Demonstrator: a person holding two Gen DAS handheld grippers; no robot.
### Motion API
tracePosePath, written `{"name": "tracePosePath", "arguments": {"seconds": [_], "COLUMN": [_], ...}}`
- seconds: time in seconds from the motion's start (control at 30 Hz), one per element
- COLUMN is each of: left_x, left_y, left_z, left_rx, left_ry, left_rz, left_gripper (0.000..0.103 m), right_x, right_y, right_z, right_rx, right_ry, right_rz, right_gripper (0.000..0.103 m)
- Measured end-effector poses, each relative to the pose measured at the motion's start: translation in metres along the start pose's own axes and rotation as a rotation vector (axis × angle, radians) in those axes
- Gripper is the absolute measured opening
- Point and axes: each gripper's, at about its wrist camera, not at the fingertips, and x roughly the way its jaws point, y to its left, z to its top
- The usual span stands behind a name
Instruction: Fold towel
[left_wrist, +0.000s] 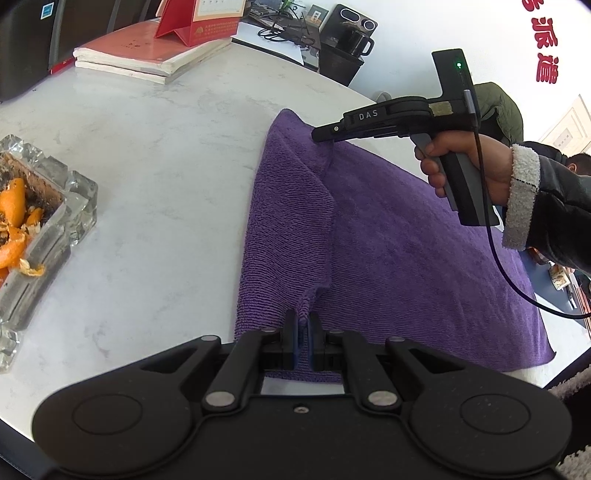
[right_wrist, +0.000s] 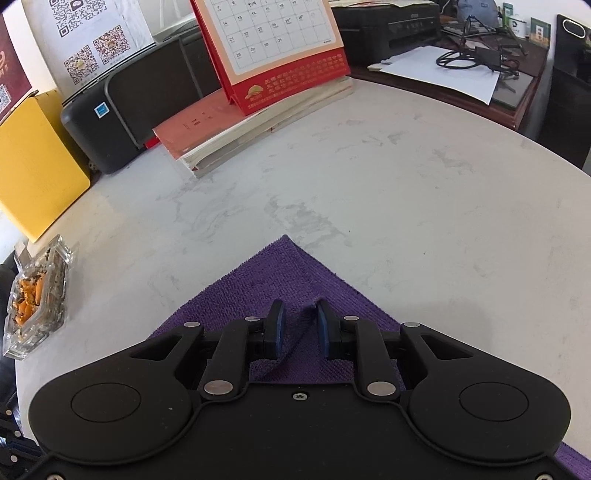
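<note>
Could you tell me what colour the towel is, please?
Purple; the towel shows best in the left wrist view.

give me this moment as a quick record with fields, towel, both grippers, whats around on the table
towel: purple towel, left part folded over, flat on the white marble table
left gripper: left gripper shut on the towel's near edge
right gripper: right gripper at the far corner, a raised fold of towel between its pads, small gap on each side
right hand: hand on the handle
nearby: glass ashtray with orange peel, books, red desk calendar
</note>
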Motion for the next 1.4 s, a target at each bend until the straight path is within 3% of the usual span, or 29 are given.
{"name": "tracePosePath", "arguments": {"seconds": [0.2, 0.37, 0.63, 1.4], "left_x": [0.001, 0.000, -0.007, -0.018], "left_y": [-0.002, -0.002, -0.004, -0.060], "left_z": [-0.004, -0.003, -0.002, 0.004], "left_rx": [0.001, -0.004, -0.002, 0.155], "left_ry": [-0.005, -0.016, -0.036, -0.067], "left_rz": [0.004, 0.006, -0.016, -0.126], "left_gripper": [0.004, 0.004, 0.004, 0.004], "right_x": [0.001, -0.002, -0.023, -0.098], "right_y": [-0.006, -0.024, -0.035, -0.059], "right_z": [0.000, 0.001, 0.009, 0.002], "right_rx": [0.036, 0.184, 0.258, 0.284], "right_ry": [0.000, -0.016, -0.078, -0.208], "right_rz": [0.012, 0.115, 0.164, 0.123], "right_gripper": [0.003, 0.002, 0.002, 0.002]}}
